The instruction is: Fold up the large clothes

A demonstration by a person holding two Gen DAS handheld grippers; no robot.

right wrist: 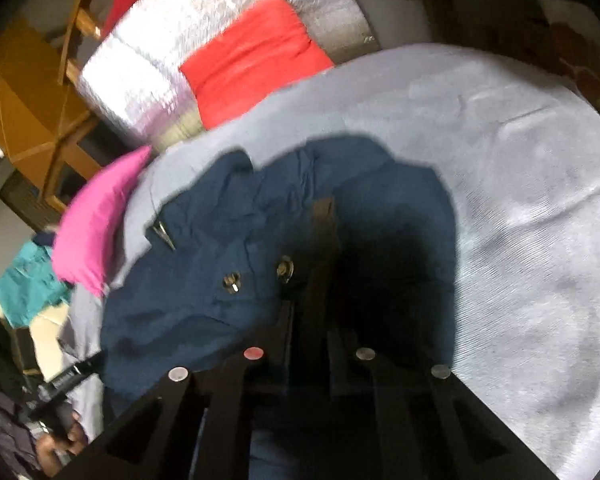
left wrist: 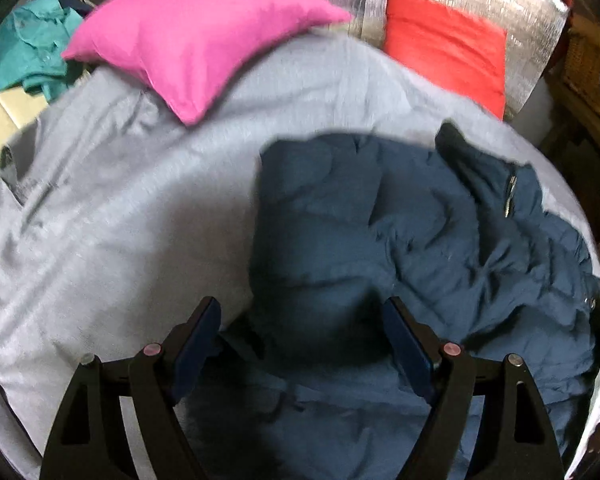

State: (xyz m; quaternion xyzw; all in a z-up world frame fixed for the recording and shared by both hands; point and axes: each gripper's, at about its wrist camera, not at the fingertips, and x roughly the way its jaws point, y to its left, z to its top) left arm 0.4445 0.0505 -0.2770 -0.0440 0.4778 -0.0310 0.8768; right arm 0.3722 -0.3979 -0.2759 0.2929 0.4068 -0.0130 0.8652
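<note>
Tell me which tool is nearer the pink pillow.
Left. The left tool hangs open over the navy garment, facing the pink pillow; the right tool, shut on the garment, sits farther off.

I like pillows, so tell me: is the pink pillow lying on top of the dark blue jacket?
No, the pink pillow lies on the grey sheet at the far side, apart from the dark blue jacket.

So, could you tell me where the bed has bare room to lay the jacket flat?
Bare grey sheet lies between the pink pillow and the navy jacket. In the right wrist view another patch borders the jacket's other side, below the red pillow. The pillow end is crowded.
</note>
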